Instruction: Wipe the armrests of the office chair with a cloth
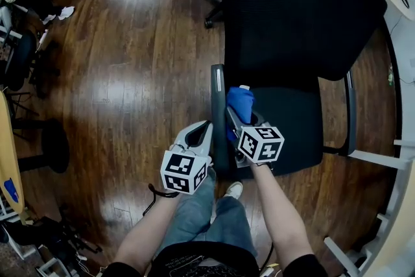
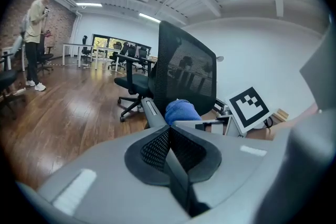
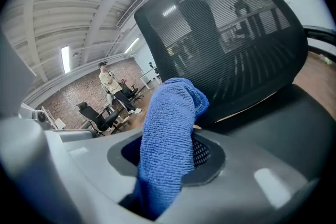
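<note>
- Presently, the right gripper [image 1: 235, 119] [image 3: 168, 150] is clamped on a blue cloth [image 1: 241, 102] [image 3: 170, 134]; the right gripper view shows the cloth bunched between its jaws and standing up past them.
- Left gripper [image 1: 205, 128] [image 2: 168, 132]: jaws pressed together with nothing between them, per its own view.
- Office chair [image 1: 298, 10]: black, mesh back, dark seat, standing on a wood floor [image 1: 130, 42].
- Near armrest [image 1: 217, 107] [image 2: 151, 112]: the cloth sits just beside its inner edge, above the seat margin. Contact between cloth and armrest cannot be confirmed.
- The left gripper is on the outer side of that same armrest, close to it.
- Far armrest [image 1: 351, 110]: well apart from both grippers.
- Surroundings: a person [image 2: 35, 34] [image 3: 108, 79] stands in the background among other chairs.
</note>
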Motion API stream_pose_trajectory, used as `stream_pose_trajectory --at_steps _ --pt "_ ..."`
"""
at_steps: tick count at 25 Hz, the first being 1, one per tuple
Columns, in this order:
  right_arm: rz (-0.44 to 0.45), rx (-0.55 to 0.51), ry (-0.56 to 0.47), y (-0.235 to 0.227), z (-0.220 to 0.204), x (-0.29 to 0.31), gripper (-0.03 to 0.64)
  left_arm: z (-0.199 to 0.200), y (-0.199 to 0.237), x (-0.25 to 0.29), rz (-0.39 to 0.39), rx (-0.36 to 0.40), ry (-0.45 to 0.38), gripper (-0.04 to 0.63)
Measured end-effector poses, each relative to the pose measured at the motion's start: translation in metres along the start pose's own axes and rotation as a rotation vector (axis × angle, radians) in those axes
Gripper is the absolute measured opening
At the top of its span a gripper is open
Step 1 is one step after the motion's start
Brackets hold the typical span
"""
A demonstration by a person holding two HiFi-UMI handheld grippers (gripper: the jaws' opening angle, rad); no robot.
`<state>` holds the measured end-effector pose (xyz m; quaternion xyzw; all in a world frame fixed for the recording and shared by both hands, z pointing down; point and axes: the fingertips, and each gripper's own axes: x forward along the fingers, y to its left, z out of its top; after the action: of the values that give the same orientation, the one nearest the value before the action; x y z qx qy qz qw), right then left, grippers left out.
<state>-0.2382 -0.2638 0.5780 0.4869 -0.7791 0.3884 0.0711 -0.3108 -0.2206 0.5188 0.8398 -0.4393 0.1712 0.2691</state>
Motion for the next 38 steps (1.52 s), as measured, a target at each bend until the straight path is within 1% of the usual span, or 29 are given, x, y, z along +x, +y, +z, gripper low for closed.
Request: stream_pose_trajectory --at_steps 7,12,14,16,18,21,25,28,30,32,36,38 --pt "-0.020 -0.095 0.010 -0.001 0.028 0.024 0.138 0.014 0.018 0.009 -0.011 -0.009 -0.009 0.003" --pt "-0.038 -0.163 0.021 0.003 0.040 0.028 0.138 0.022 0.029 0.014 -0.012 -0.028 -0.017 0.003" --pt "-0.054 -0.180 -0.004 0.011 0.051 0.023 0.138 0.027 0.034 0.014 -0.007 -0.032 -0.028 0.003" --pt "-0.050 -0.167 -0.050 0.028 0.068 0.021 0.138 0.034 0.041 0.013 0.003 -0.025 -0.041 0.003" --pt "-0.016 -0.126 -0.083 0.052 0.079 0.026 0.138 0.042 0.050 0.011 0.016 -0.020 -0.055 0.003" --pt "0.032 -0.040 -0.078 0.077 0.079 0.047 0.138 0.054 0.072 0.005 0.055 -0.018 -0.075 0.003" --pt "0.028 0.092 -0.048 0.092 0.062 0.084 0.138 0.065 0.114 -0.006 0.139 0.026 -0.080 0.003" --pt "0.016 0.202 -0.039 0.099 0.050 0.106 0.138 0.066 0.142 -0.012 0.181 0.031 -0.068 0.003" --pt "-0.011 0.275 -0.040 0.095 0.045 0.117 0.138 0.068 0.154 -0.012 0.189 0.020 -0.066 0.003" --pt "-0.045 0.337 -0.050 0.089 0.041 0.125 0.138 0.071 0.159 -0.010 0.182 0.014 -0.066 0.003" --pt "-0.106 0.423 -0.067 0.078 0.037 0.135 0.137 0.071 0.162 -0.003 0.151 0.015 -0.056 0.003" --pt "-0.119 0.435 -0.068 0.078 0.034 0.138 0.137 0.071 0.163 0.000 0.140 0.013 -0.053 0.003"
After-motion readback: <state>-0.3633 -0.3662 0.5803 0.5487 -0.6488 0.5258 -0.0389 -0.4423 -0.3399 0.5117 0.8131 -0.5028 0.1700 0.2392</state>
